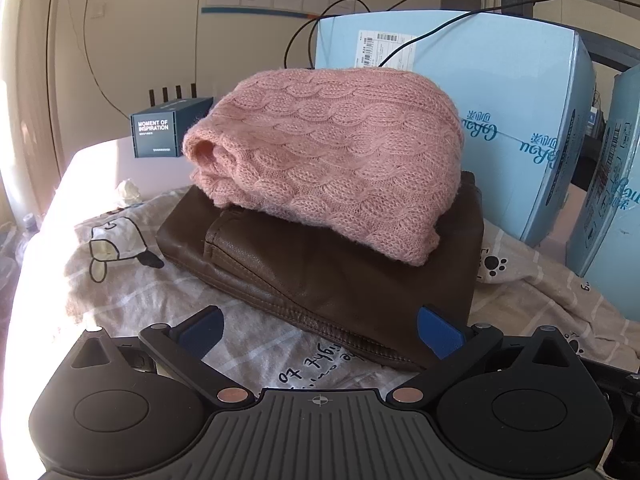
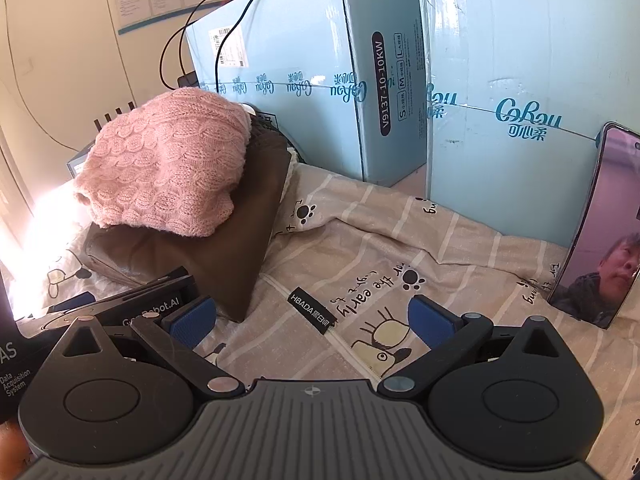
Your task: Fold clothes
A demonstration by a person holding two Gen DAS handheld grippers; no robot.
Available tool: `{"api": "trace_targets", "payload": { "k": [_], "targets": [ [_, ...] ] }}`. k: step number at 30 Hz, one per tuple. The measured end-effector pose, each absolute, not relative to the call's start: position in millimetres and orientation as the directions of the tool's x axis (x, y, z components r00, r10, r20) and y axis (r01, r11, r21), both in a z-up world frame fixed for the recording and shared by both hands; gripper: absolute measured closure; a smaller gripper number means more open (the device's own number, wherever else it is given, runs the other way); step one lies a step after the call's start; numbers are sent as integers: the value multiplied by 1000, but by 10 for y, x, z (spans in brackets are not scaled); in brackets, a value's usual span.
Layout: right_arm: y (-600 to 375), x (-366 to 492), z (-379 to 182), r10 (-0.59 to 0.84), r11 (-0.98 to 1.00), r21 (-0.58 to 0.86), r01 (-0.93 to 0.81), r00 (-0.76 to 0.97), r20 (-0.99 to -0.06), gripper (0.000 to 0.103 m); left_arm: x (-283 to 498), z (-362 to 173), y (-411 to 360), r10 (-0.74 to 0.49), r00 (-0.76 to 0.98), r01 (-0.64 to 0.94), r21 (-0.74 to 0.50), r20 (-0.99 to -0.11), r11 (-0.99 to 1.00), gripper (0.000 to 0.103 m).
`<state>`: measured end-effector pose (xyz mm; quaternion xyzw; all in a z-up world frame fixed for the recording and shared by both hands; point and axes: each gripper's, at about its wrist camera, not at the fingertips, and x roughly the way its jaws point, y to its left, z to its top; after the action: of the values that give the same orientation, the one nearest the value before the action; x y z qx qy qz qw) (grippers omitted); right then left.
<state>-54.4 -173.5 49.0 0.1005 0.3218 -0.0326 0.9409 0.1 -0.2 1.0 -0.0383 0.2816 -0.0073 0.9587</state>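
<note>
A folded pink cable-knit sweater lies on top of a folded brown leather garment, both on a beige cartoon-print cloth. My left gripper is open and empty, just in front of the brown garment's near edge. In the right wrist view the same stack sits at the left: the sweater on the brown garment. My right gripper is open and empty over the cloth, to the right of the stack. The left gripper's body shows at the lower left there.
Large light-blue cartons stand behind and right of the stack, also in the right wrist view. A phone leans against a carton at the right. A small dark box and a crumpled tissue sit at the back left. Cables hang behind.
</note>
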Motion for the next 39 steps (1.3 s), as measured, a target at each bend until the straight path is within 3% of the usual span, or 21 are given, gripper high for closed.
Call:
{"api": "trace_targets", "payload": {
  "k": [39],
  "targets": [
    [-1736, -520, 445, 1, 975, 174, 137, 782, -624, 0, -22, 91, -72, -29, 844, -9, -69, -536, 998, 0]
  ]
}}
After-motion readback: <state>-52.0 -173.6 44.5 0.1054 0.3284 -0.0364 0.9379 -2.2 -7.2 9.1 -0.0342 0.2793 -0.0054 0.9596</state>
